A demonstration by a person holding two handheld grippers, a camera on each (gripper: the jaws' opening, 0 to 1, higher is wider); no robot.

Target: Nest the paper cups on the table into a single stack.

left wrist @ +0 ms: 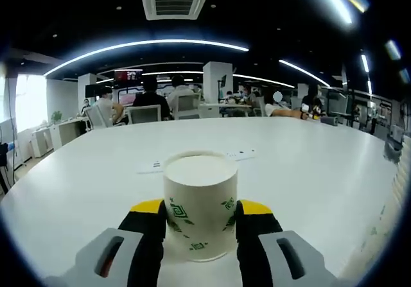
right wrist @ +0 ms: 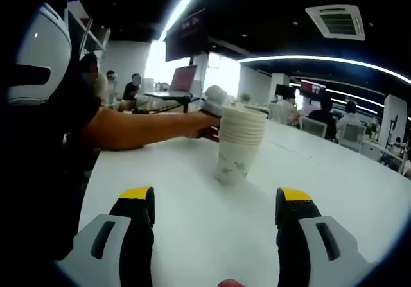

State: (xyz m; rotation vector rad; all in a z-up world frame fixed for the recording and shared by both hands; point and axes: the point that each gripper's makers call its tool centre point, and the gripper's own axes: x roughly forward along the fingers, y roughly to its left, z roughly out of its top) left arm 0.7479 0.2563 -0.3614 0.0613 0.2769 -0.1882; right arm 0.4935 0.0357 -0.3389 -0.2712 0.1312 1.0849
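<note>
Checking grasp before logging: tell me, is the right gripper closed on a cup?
No, the right gripper stands open, the cup stack beyond its jaws.

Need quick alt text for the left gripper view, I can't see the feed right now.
An upside-down paper cup with green print stands on the white table, clamped between the left gripper's yellow-tipped black jaws. A white power strip lies behind it, and people sit at desks in the office beyond.

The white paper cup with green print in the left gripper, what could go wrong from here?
1. The white paper cup with green print sits upside down between the left gripper fingers; squeezing hard may crumple its thin wall.
2. The tall stack of nested paper cups leans slightly, so a push could tip it.
</note>
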